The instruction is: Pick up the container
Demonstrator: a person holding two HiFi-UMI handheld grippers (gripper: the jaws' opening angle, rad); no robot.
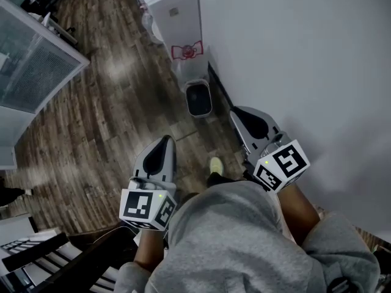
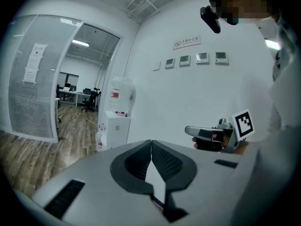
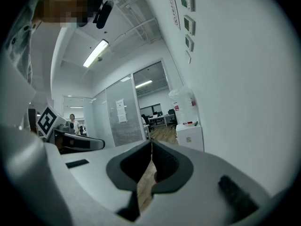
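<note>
A small dark container [image 1: 198, 98] with a pale rim stands on the wooden floor [image 1: 104, 121], close against the foot of a white wall [image 1: 305, 60]. It sits just in front of a white water dispenser [image 1: 174, 17], which stands against the same wall. Nothing touches the container.

Both grippers hang in the air nearer the person, well apart from the container and pointing roughly toward it. The left gripper [image 1: 164, 144] is to the lower left of the container, and the right gripper [image 1: 239, 113] is to its lower right, near the wall. Each carries a cube with black and white square markers at its rear.

In the left gripper view, the left gripper [image 2: 151, 145] is clenched, its two dark pads meeting at the tips with nothing between them. Beyond it are the water dispenser [image 2: 115, 126], a row of small wall panels [image 2: 193, 59] and the right gripper [image 2: 207, 134] off to the side.

In the right gripper view, the right gripper [image 3: 151, 147] is also clenched and empty, its tips together. Past it are the water dispenser [image 3: 188, 126], a glass partition [image 3: 122, 117] and the left gripper [image 3: 77, 142].

From the head view, the person's grey sweatshirt [image 1: 244, 243] fills the bottom, with a pale yellow shoe [image 1: 215, 165] on the floor between the grippers.
</note>
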